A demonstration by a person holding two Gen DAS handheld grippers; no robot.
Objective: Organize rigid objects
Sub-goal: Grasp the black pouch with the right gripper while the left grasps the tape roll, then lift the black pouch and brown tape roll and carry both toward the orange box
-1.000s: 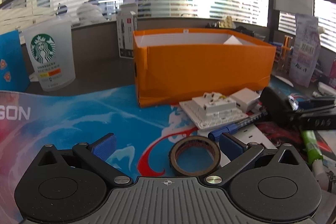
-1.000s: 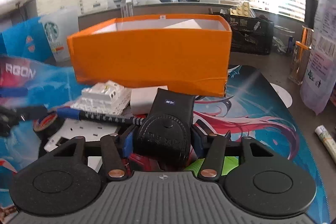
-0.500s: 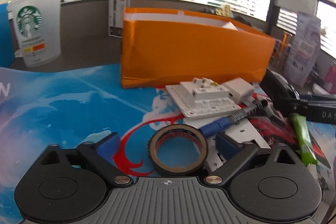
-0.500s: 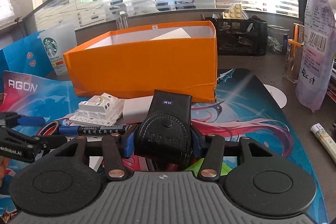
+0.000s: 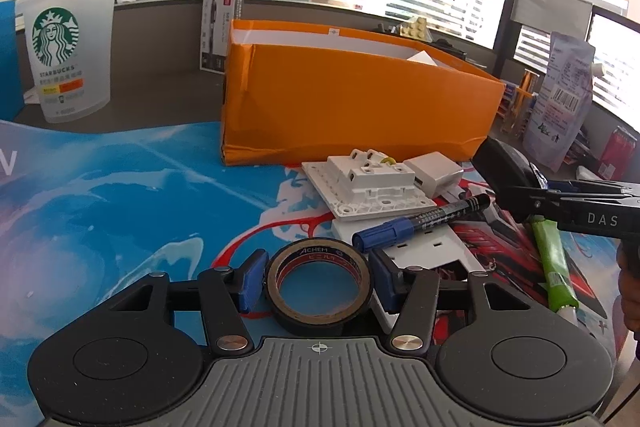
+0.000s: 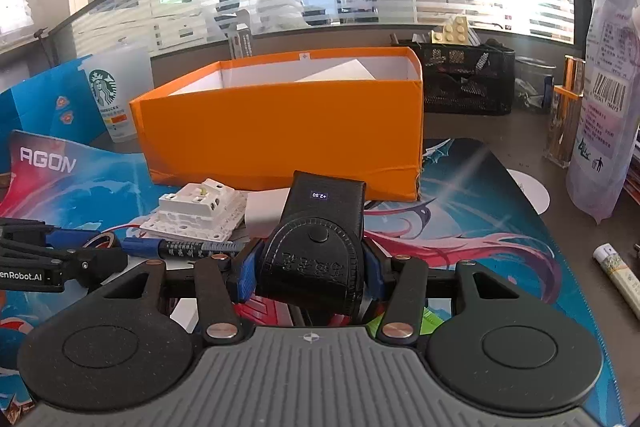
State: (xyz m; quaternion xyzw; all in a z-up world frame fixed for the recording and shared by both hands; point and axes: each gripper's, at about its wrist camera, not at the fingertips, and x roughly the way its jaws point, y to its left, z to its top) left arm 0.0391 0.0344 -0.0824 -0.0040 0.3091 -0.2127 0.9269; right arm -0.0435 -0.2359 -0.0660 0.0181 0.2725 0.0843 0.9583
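An open orange box (image 5: 360, 107) stands on the blue mat; it also shows in the right wrist view (image 6: 280, 131). My left gripper (image 5: 318, 281) has closed in around a black tape roll (image 5: 320, 283) lying on the mat, its pads at the roll's sides. My right gripper (image 6: 308, 273) is shut on a black leather case (image 6: 316, 251) and holds it above the clutter. In front of the box lie a white socket plate (image 5: 366, 187), a white charger (image 5: 434, 173) and a blue-capped marker (image 5: 420, 223).
A Starbucks cup (image 5: 66, 55) stands at the back left. A green tube (image 5: 554, 259) lies right of the marker. A printed pouch (image 6: 604, 107) and a black mesh organiser (image 6: 464, 83) stand at the right. A white tube (image 6: 620, 279) lies on the desk's right.
My left gripper has moved forward over the tape roll and narrowed its fingers around it. My right gripper has lifted the black case higher and back a little.
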